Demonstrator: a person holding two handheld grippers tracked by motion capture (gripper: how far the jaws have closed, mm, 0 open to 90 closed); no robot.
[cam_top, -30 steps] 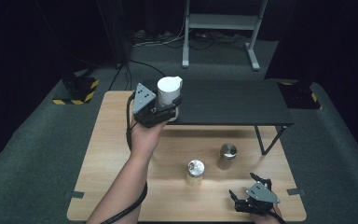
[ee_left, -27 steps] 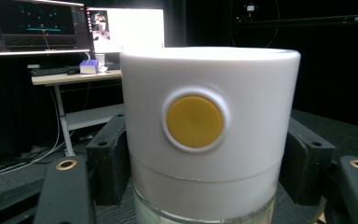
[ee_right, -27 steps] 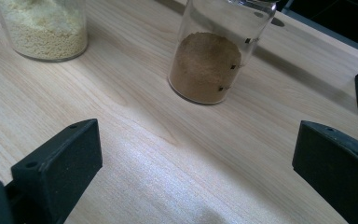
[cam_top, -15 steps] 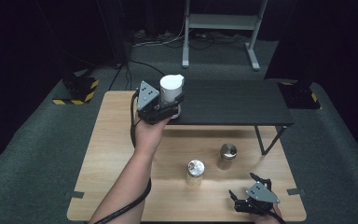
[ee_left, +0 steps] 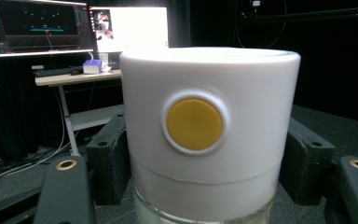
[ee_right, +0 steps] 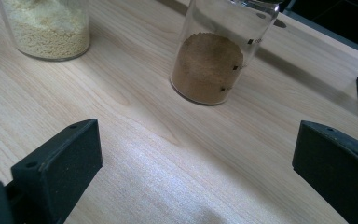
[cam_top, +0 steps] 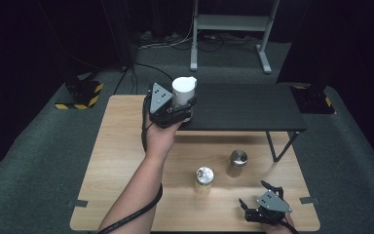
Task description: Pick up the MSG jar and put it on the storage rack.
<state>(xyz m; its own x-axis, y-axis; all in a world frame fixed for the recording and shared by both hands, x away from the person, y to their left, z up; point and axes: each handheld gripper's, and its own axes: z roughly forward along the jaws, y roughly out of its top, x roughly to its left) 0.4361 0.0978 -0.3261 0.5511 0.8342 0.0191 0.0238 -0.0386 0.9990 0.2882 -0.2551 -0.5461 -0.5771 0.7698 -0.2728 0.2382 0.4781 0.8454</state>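
The left gripper (cam_top: 175, 109) pinched a white-capped jar (cam_top: 183, 90) over the shelf (cam_top: 253, 105), apparently to place it; the right gripper (cam_top: 262, 207) lay spread.

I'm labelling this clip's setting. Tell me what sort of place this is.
Probably a lab or recording studio, not a kitchen: black curtains surround the wooden table, lit monitors sit on a desk behind, and hazard-striped floor bases stand nearby.
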